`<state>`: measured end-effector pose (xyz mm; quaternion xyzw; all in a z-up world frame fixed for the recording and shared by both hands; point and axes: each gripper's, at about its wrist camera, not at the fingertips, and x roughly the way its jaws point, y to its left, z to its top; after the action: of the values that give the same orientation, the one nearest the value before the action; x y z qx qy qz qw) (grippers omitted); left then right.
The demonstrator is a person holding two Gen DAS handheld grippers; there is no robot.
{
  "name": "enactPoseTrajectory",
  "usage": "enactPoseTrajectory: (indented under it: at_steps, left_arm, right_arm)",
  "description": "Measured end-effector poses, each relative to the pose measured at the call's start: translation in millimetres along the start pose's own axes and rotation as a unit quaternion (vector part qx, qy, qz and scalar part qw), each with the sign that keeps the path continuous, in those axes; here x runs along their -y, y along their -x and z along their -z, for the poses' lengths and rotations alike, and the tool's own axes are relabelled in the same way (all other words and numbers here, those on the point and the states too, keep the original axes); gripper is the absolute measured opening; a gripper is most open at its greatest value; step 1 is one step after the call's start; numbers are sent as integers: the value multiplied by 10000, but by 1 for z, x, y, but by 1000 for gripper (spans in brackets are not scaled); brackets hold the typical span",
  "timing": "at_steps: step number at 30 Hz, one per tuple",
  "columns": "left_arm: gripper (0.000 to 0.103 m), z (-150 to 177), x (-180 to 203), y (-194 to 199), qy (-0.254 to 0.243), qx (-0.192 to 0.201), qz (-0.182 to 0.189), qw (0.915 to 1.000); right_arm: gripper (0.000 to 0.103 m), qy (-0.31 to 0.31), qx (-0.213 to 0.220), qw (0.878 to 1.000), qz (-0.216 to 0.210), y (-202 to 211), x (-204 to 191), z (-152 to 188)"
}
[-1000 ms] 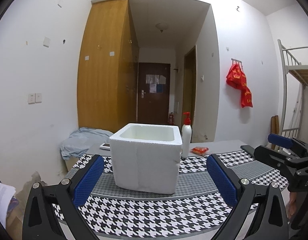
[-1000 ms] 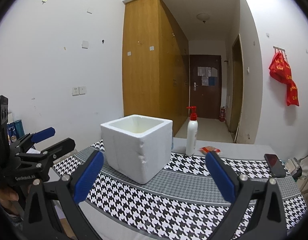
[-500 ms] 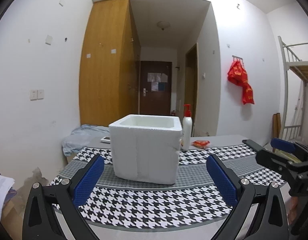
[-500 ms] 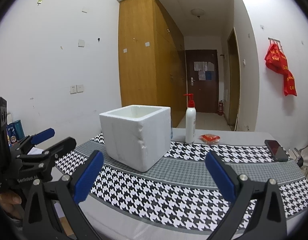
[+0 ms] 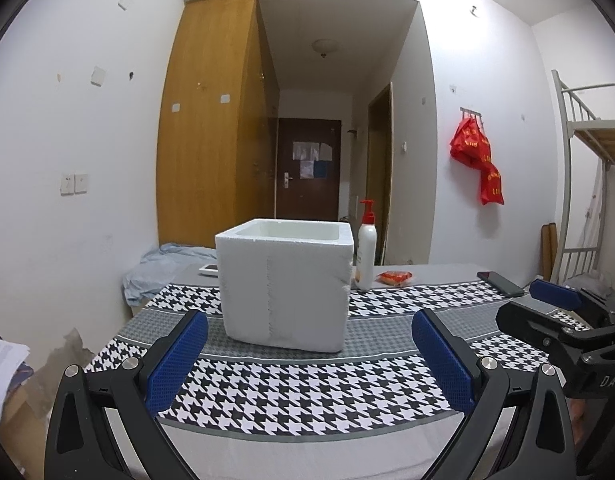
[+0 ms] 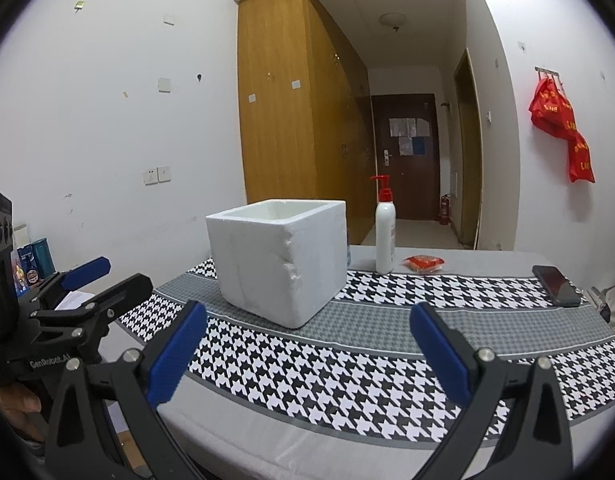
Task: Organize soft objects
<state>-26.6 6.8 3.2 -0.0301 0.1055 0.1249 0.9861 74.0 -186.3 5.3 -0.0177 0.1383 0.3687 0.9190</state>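
A white foam box stands open-topped on the houndstooth cloth that covers the table. A small red packet lies behind it to the right, beside a white pump bottle. My left gripper hangs open before the table's front edge, facing the box, nothing between its blue pads. My right gripper is open too, right of the box and short of it. Each gripper shows at the other view's edge.
A dark phone lies at the table's right end. A crumpled light blue cloth sits past the table's left end. Papers lie low left, a bunk bed frame stands on the right, red bags hang on the wall.
Both views have dropped lower and pulled back slightly, so the box top now sits nearer eye level. Both grippers stay open and empty.
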Motion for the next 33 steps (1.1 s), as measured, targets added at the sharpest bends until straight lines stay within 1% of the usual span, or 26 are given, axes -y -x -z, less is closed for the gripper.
enactPoseTrajectory:
  at_steps: [9,23,33]
  left_arm:
    - [102,-2,2,5,-31,26,-11,10000]
    - [102,-3,4,-1,-99,4,-47,9999]
    - [102,-2,5,-1,-156,19,-61,9999]
  right_arm:
    - [102,66,-2,10000,24,5,-3,1]
    - [102,5,-32,10000,92,4,1,1]
    - [103,50,-86,9999,59,0,0,1]
